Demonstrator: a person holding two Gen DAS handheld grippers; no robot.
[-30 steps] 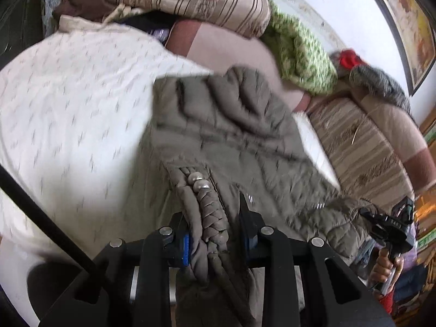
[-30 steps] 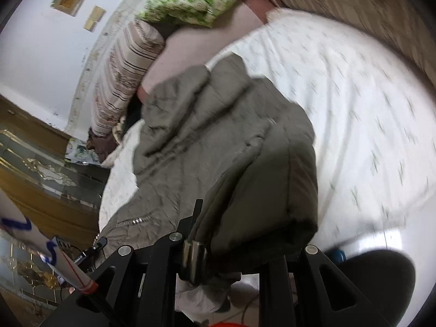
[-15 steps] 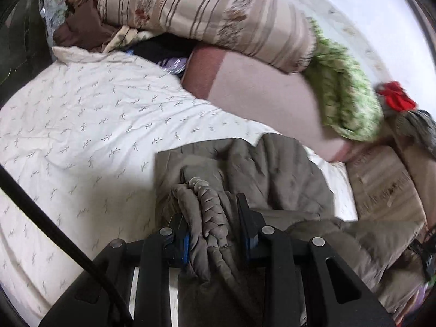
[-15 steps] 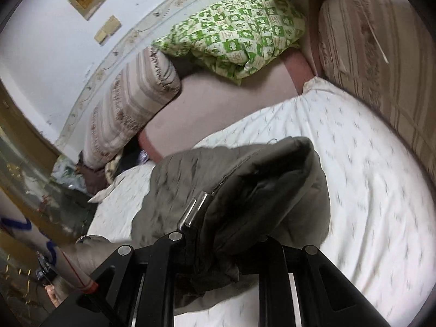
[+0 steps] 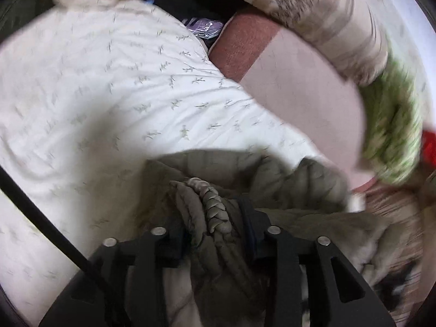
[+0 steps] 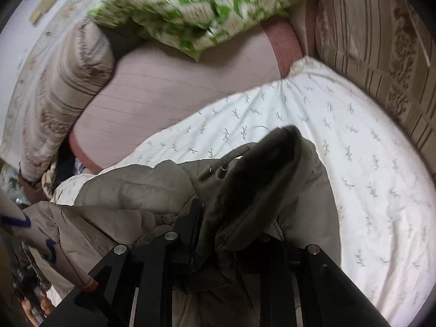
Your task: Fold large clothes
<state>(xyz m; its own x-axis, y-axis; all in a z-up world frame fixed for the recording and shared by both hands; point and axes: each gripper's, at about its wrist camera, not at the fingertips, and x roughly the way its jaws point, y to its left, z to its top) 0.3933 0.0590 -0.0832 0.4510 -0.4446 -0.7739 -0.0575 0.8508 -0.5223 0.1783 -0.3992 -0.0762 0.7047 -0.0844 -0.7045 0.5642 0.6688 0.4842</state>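
Note:
An olive-grey padded jacket lies bunched on a white bedsheet with small leaf prints. My left gripper is shut on the jacket's ribbed, braided-looking hem and holds it low over the sheet. My right gripper is shut on another thick fold of the same jacket, with a dark lined flap standing up between its jaws. The sheet shows to the right of it. The rest of the jacket trails back under both grippers.
A pink headboard cushion runs behind the sheet. On it lie a striped beige pillow and a green-and-white quilt. A striped brown cushion borders the bed's right side. Dark clothes sit at the far corner.
Both grippers have carried their jacket edges forward across the bed toward the headboard. The jacket has gone from spread out to doubled over and bunched. The views now sit lower and closer to the sheet.

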